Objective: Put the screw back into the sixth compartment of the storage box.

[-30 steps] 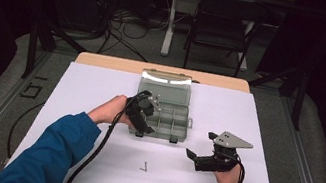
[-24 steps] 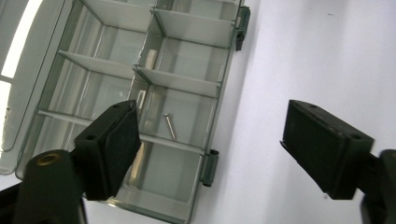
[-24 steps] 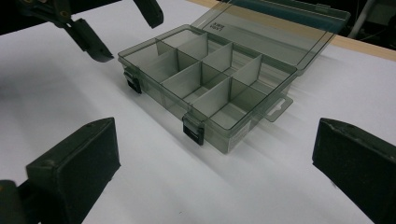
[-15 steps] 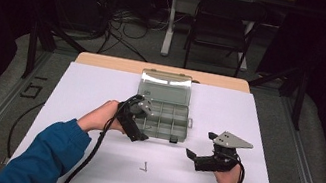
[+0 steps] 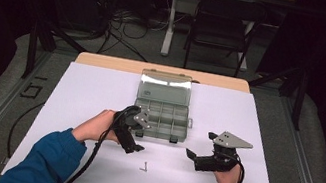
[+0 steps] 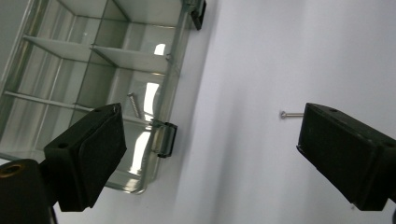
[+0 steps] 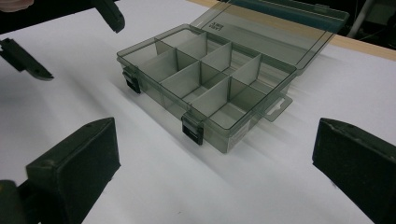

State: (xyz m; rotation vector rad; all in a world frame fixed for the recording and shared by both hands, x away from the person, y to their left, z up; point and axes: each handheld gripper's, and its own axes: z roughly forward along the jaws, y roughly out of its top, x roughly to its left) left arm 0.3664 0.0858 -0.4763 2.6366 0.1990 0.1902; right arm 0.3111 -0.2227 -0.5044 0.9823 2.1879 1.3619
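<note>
A clear grey compartment box stands open on the white table sheet, its lid tipped back. One small screw lies in a front compartment. Another screw lies loose on the sheet in front of the box, also visible as the loose screw beside the right jaw. My left gripper hovers just in front of the box's near-left corner; its jaws have just been opening and stand wide with nothing between them. My right gripper is open and empty to the right of the loose screw, facing the box.
The box's two black front latches hang open. The left gripper's jaws show at the top left of the right gripper view. A chair and cables stand on the floor beyond the table's far edge.
The left hand has drawn back from over the box's front-left part toward the near side, and its jaws have opened wider. The right hand has stayed put.
</note>
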